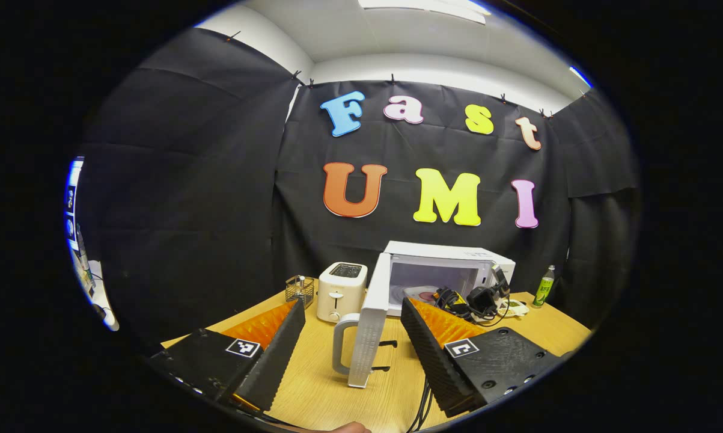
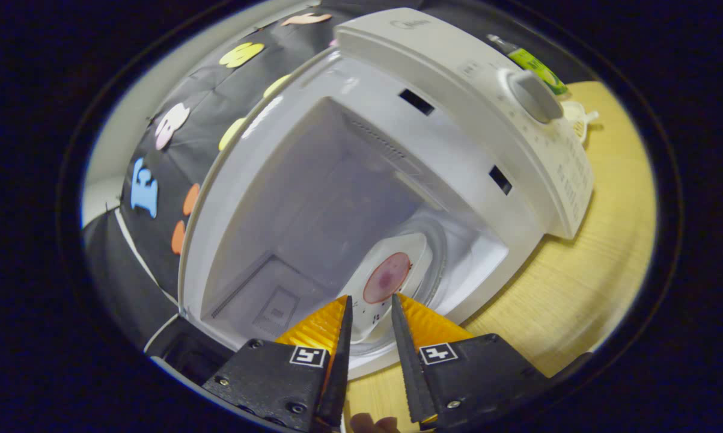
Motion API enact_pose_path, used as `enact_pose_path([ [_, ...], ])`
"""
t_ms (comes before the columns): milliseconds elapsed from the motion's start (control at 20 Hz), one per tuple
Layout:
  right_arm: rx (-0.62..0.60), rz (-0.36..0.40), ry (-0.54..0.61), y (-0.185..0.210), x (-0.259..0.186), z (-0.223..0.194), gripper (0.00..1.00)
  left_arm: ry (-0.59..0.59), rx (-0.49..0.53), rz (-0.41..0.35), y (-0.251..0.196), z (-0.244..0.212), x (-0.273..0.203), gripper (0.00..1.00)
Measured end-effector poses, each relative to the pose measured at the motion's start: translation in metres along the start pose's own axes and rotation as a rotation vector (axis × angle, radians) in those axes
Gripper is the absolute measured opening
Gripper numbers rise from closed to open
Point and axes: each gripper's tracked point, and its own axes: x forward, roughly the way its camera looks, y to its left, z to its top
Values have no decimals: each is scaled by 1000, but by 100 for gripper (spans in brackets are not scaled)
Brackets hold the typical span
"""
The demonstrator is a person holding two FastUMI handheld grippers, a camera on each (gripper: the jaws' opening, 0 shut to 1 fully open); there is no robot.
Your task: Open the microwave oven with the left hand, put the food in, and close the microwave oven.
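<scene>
The white microwave [image 1: 451, 252] stands at the back of the wooden table with its door [image 1: 370, 325] swung wide toward me. My left gripper [image 1: 353, 302] is open, one finger on each side of the door's edge and apart from its handle [image 1: 339, 346]. In the right gripper view the cavity [image 2: 337, 198] is near. A white plate [image 2: 397, 258] with a round pink slice of food [image 2: 387, 278] lies over the glass turntable [image 2: 451, 258]. My right gripper [image 2: 370, 304] is nearly closed, with the plate's near rim between its fingers. From the left gripper view it reaches into the opening [image 1: 478, 297].
A white toaster [image 1: 341, 290] and a small wire basket [image 1: 300, 288] stand left of the door. A green bottle [image 1: 544, 286] stands right of the microwave, past its dial [image 2: 535, 96]. Cables trail across the table [image 1: 313, 385] in front.
</scene>
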Motion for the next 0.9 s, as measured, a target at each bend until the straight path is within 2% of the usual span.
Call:
enact_pose_path([
  [100, -145, 11, -16, 6, -15, 3, 48, 9, -3, 20, 12, -3, 2, 95],
  [150, -216, 31, -10, 12, -24, 4, 80, 19, -5, 31, 19, -6, 2, 95],
  [200, -283, 50, -5, 17, -34, 4, 88, 19, -5, 39, 25, -6, 3, 95],
  [250, -337, 74, -1, 21, -44, 5, 94, 21, -4, 45, 31, -8, 3, 83],
  [300, -388, 89, -2, 25, -56, 6, 100, 23, 2, 53, 37, -9, 4, 95],
  [350, -437, 108, 2, 28, -68, 9, 89, 26, 11, 58, 43, -10, 4, 81],
  [400, -486, 126, 6, 32, -81, 12, 89, 29, 22, 64, 48, -13, 6, 94],
  [450, -532, 145, 10, 35, -94, 15, 100, 25, 35, 80, 56, -15, 6, 94],
  [500, -571, 165, 12, 38, -108, 17, 100, 22, 37, 101, 65, -16, 8, 93],
  [550, -613, 178, 10, 40, -122, 22, 90, 13, 24, 112, 73, -19, 12, 73],
  [600, -655, 185, 11, 40, -134, 26, 90, 14, 1, 108, 76, -24, 16, 78],
  [650, -701, 192, 12, 38, -148, 30, 90, 22, -23, 96, 78, -29, 19, 58],
  [700, -736, 209, 7, 40, -163, 35, 100, 28, -37, 84, 79, -36, 22, 71],
  [750, -766, 223, -5, 41, -178, 41, 91, 28, -46, 77, 82, -40, 28, 55],
  [800, -789, 250, -18, 42, -194, 49, 100, 35, -64, 55, 82, -45, 31, 62],
  [850, -804, 259, -28, 40, -209, 57, 100, 42, -75, 45, 83, -50, 35, 42],
  [900, -816, 259, -45, 36, -224, 68, 92, 45, -77, 40, 88, -55, 40, 50],
])
